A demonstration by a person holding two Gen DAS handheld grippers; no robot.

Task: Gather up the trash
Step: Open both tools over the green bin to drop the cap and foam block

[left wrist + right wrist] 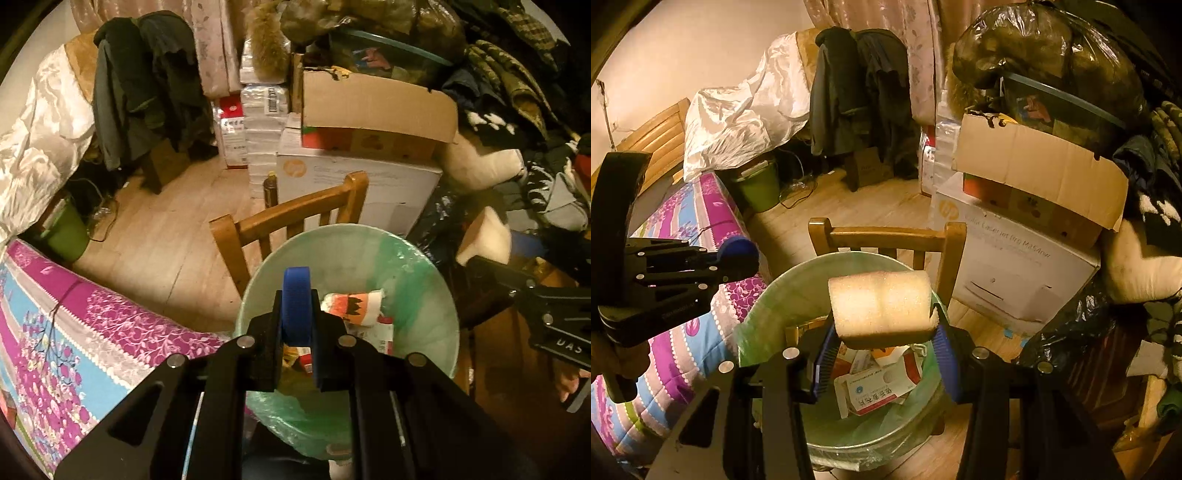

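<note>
Your right tool (884,354) is closed partway on a foam block (881,308), pads pinching its two ends. Judged light, soft and compressible: it will dent rather than slip, so keep to the end faces. The block hangs directly over the lined trash bin (768,295), above cartons already inside. Your left tool (297,332) is fully closed, empty, over the same bin (436,280).

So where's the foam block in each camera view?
Left wrist: the foam block is at right, past the bin's rim, above the right gripper's body.
Right wrist: the foam block is at centre, held in the right gripper over the bin.
Shared landmark: the wooden chair behind the bin.
</note>
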